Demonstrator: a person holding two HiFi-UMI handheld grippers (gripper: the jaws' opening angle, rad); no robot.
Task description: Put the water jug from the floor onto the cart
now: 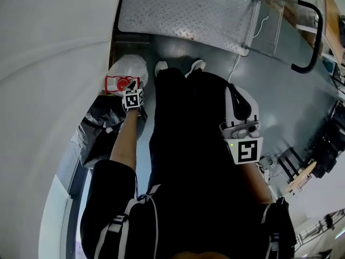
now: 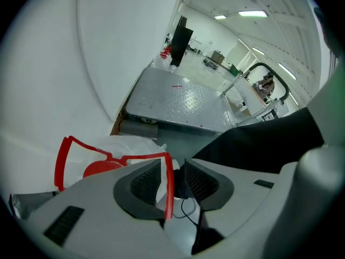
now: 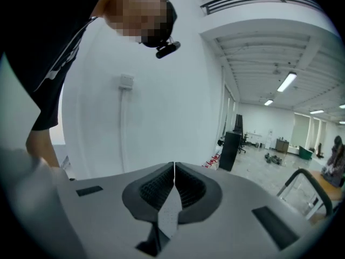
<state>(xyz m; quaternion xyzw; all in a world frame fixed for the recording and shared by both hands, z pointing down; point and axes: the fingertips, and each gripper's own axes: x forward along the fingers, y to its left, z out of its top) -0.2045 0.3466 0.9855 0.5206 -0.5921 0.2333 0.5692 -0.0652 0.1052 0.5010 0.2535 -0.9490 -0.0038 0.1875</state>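
- While the water jug [image 1: 129,66] sits on the floor [image 1: 280,90] just short of the cart [image 1: 188,12], off its near left corner and against the white wall [image 1: 48,63], the left tool [image 1: 130,88] is down at the jug's top.
- This tool's jaws stand spread, with one bar of the jug's red handle [image 2: 170,188] running between them, close to the left pad. They have not pinched it.
- The right tool [image 3: 173,185] hangs by the person's leg, farther from the cart, its jaws pressed together on nothing.
- The jug looks translucent and bulky, probably heavy if filled. Its rounded walls would likely slip in a two-jaw grip.
- The thin, stiff-looking handle is the sensible hold. A pinch near its middle should limit swinging, and the free tool could steady the body.
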